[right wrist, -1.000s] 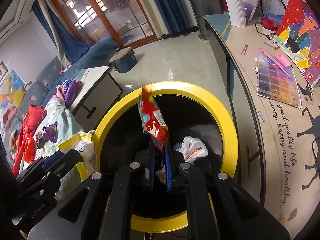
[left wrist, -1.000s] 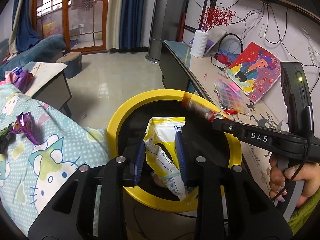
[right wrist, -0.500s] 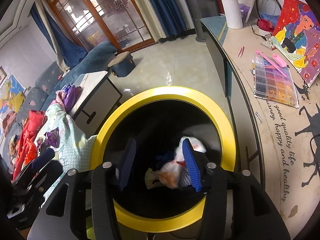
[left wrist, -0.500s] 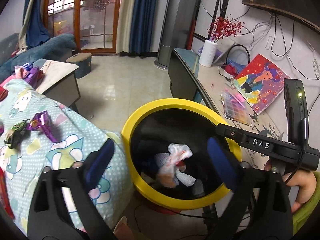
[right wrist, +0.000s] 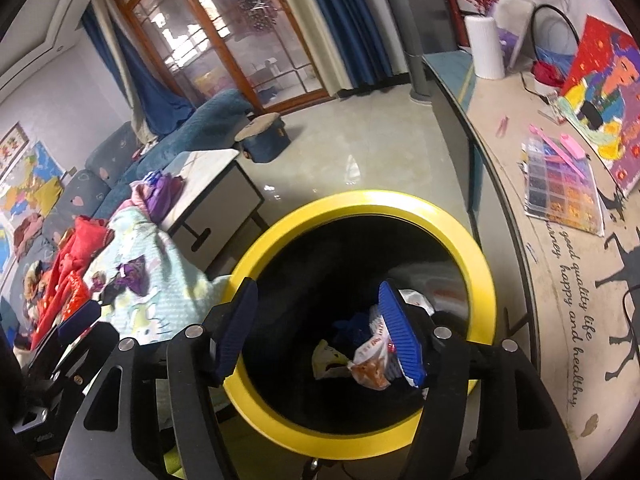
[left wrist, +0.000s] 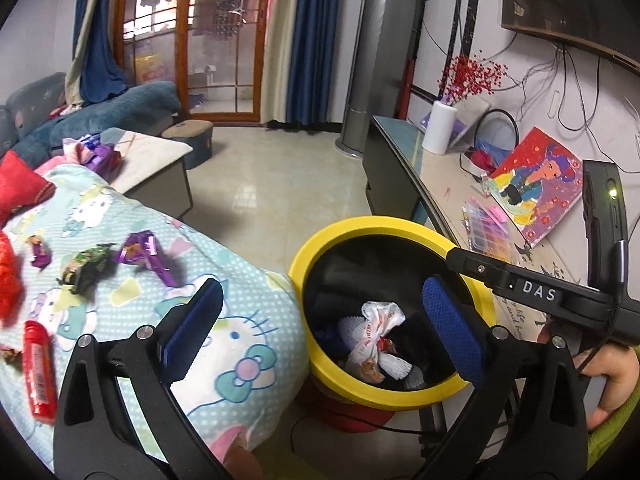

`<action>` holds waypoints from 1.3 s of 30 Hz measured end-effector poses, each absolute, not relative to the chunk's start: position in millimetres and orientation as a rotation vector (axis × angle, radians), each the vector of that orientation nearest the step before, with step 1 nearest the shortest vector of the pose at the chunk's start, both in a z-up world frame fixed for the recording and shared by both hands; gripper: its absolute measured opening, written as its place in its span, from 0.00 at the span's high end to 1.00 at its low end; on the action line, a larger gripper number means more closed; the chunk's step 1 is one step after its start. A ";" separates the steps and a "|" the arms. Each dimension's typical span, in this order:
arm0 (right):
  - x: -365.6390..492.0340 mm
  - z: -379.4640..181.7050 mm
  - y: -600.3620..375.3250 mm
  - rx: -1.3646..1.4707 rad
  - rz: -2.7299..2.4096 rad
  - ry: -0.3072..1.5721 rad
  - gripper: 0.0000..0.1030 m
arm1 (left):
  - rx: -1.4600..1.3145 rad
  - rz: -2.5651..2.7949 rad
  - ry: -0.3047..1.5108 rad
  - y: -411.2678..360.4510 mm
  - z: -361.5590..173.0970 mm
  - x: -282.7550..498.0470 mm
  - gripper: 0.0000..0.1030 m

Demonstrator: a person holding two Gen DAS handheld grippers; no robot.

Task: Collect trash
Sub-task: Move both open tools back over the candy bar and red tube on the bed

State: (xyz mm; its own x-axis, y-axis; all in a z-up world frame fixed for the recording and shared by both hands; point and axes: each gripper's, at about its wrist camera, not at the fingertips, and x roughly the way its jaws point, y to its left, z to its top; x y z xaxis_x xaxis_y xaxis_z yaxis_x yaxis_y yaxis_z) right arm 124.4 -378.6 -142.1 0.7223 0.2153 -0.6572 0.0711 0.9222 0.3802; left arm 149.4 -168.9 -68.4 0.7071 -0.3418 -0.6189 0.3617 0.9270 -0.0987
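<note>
Left wrist view: both grippers, left (left wrist: 320, 320) and right (right wrist: 320, 328), gape empty over bin (left wrist: 404, 224). Next we go left for wrappers (left wrist: 144, 252) on blanket (left wrist: 248, 300), pinching each mid-body.

A second ago the left tongs (left wrist: 320, 324) were clamped on a yellow-and-white snack bag and the right tongs (right wrist: 320, 330) on a red wrapper, both over the yellow-rimmed bin (left wrist: 352, 230). Both pairs now stand wide apart and empty. More crumpled packets (right wrist: 370, 356) lie at the bin's bottom, probably including those two, though the dark interior blurs them. The left tongs have also drawn back toward the bed (left wrist: 248, 320).
</note>
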 end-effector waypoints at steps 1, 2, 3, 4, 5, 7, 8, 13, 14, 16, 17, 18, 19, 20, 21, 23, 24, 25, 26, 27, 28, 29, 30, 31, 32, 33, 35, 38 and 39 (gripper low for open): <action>123.3 -139.7 -374.6 0.394 0.092 0.760 0.41 | 0.029 -0.384 0.676 -166.2 -66.7 148.3 0.11; 122.5 -137.9 -371.5 0.389 0.099 0.757 0.40 | 0.027 -0.376 0.671 -164.0 -65.0 147.9 0.11; 121.7 -135.7 -367.9 0.383 0.109 0.755 0.40 | 0.025 -0.368 0.666 -161.2 -63.5 147.1 0.11; 120.7 -133.3 -363.2 0.375 0.119 0.752 0.40 | 0.023 -0.362 0.663 -158.4 -62.7 146.3 0.11; 120.1 -131.3 -359.0 0.367 0.127 0.750 0.39 | 0.021 -0.354 0.660 -155.7 -61.7 145.9 0.11; 119.5 -127.6 -352.2 0.358 0.140 0.745 0.38 | 0.014 -0.340 0.654 -149.3 -59.9 145.0 0.11; 118.7 -126.0 -349.4 0.355 0.144 0.744 0.37 | 0.012 -0.334 0.652 -146.9 -59.1 144.5 0.11; 114.7 -117.5 -334.5 0.336 0.169 0.728 0.36 | 0.001 -0.299 0.630 -132.1 -54.3 139.9 0.11; 113.8 -115.8 -332.0 0.333 0.172 0.724 0.35 | -0.001 -0.292 0.625 -128.8 -53.3 139.0 0.11; 111.4 -111.7 -327.0 0.327 0.178 0.712 0.34 | -0.008 -0.279 0.615 -121.7 -51.9 136.4 0.11; 110.4 -109.9 -325.0 0.324 0.179 0.706 0.33 | -0.010 -0.271 0.609 -118.6 -50.9 135.5 0.11; 109.9 -108.5 -323.8 0.321 0.180 0.702 0.33 | -0.010 -0.266 0.605 -116.6 -49.6 135.2 0.11; 108.8 -106.2 -321.3 0.315 0.180 0.693 0.32 | -0.007 -0.254 0.597 -113.3 -48.5 134.3 0.11; 107.7 -105.4 -319.9 0.312 0.178 0.689 0.31 | -0.005 -0.246 0.592 -111.9 -47.8 133.3 0.11; 106.9 -103.7 -317.8 0.307 0.177 0.684 0.30 | -0.005 -0.240 0.587 -109.9 -46.9 132.5 0.11; 104.7 -101.2 -314.3 0.297 0.177 0.676 0.30 | -0.012 -0.224 0.578 -103.2 -44.7 131.6 0.11; 103.7 -100.3 -312.6 0.294 0.176 0.671 0.30 | -0.017 -0.220 0.576 -100.2 -44.0 131.4 0.11; 102.8 -99.1 -310.5 0.290 0.178 0.668 0.30 | -0.023 -0.214 0.575 -96.5 -43.1 131.3 0.11; 102.2 -97.9 -308.2 0.285 0.182 0.664 0.30 | -0.027 -0.208 0.573 -93.8 -42.2 130.9 0.11; 101.6 -96.9 -305.7 0.279 0.186 0.660 0.30 | -0.030 -0.203 0.570 -90.9 -41.6 130.9 0.11; 100.4 -96.4 -303.3 0.273 0.187 0.657 0.30 | -0.034 -0.196 0.567 -87.3 -40.6 130.6 0.11; 99.3 -95.7 -300.9 0.268 0.190 0.654 0.30 | -0.037 -0.191 0.564 -84.1 -40.1 130.1 0.11; 98.1 -94.7 -297.1 0.263 0.197 0.651 0.29 | -0.039 -0.187 0.562 -82.1 -39.4 129.6 0.11; 97.3 -94.1 -293.8 0.259 0.202 0.649 0.29 | -0.042 -0.180 0.558 -78.6 -38.7 129.0 0.11; 96.4 -93.8 -290.5 0.254 0.210 0.647 0.29 | -0.042 -0.172 0.554 -75.3 -37.9 128.3 0.11; 95.5 -93.2 -287.7 0.249 0.216 0.645 0.29 | -0.042 -0.165 0.550 -73.0 -37.3 127.3 0.11; 93.4 -91.4 -279.2 0.233 0.230 0.636 0.27 | -0.038 -0.144 0.536 -67.2 -35.9 125.8 0.11; 90.2 -88.0 -267.4 0.212 0.252 0.625 0.26 | -0.020 -0.103 0.510 -57.9 -32.9 124.8 0.11; 89.4 -87.3 -264.9 0.208 0.257 0.623 0.26 | -0.020 -0.092 0.504 -55.1 -31.9 124.3 0.11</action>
State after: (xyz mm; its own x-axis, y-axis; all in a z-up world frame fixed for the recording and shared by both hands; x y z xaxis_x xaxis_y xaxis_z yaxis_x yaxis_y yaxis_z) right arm 89.4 -264.9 -87.3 0.7824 0.2980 -0.5469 -0.1737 0.9476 0.2679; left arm 124.3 -55.1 -31.9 0.8717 -0.0931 -0.4812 0.0831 0.9956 -0.0421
